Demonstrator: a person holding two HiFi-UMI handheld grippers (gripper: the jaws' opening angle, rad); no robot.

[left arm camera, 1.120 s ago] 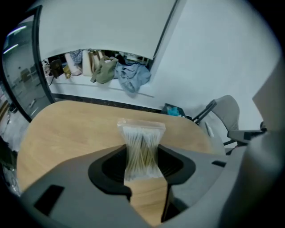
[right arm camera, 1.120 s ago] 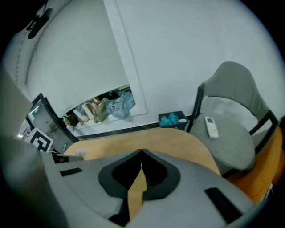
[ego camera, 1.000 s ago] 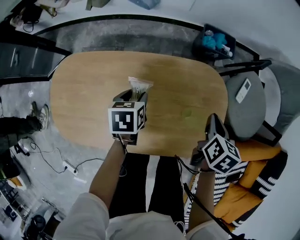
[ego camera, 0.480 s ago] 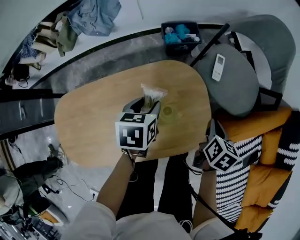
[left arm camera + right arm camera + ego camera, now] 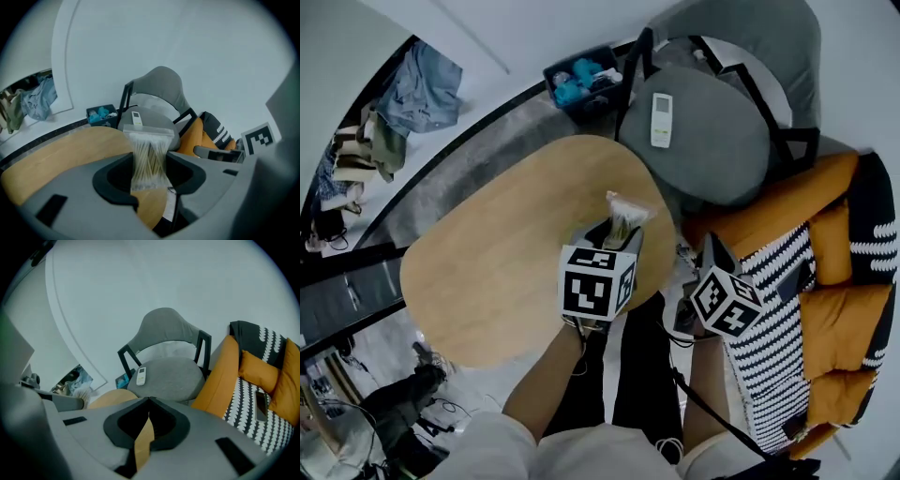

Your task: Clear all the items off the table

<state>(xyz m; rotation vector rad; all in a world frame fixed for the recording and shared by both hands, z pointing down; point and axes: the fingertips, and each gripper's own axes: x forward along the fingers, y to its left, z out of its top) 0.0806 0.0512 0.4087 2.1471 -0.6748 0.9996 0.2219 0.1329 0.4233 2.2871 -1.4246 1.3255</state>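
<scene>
Nearest the person, at the table's point(image 5: 506, 253) near edge, the left gripper point(image 5: 614, 236) is clamped on a clear bag point(image 5: 149, 154) of cotton swabs. Its jaws pinch the bag's lower half, and the zip end stands out beyond the tips. The swabs, and so the bag's long axis, run along the line the gripper points, out over the table edge. The bag is lifted clear of the wood. Just to its right, off the table edge, the right gripper point(image 5: 149, 401) has its jaws pressed together with nothing between them.

What shows of the table top carries no other item. Beyond it, ahead and to the right of the bag, stands a grey chair point(image 5: 712, 141) with a remote point(image 5: 662, 106) on its seat. A dark basket point(image 5: 581, 80) sits on the floor farther off, beyond the table. Either may be the drop place. Both lie forward of the left gripper, so that hand is likely to carry on while the right one waits.
</scene>
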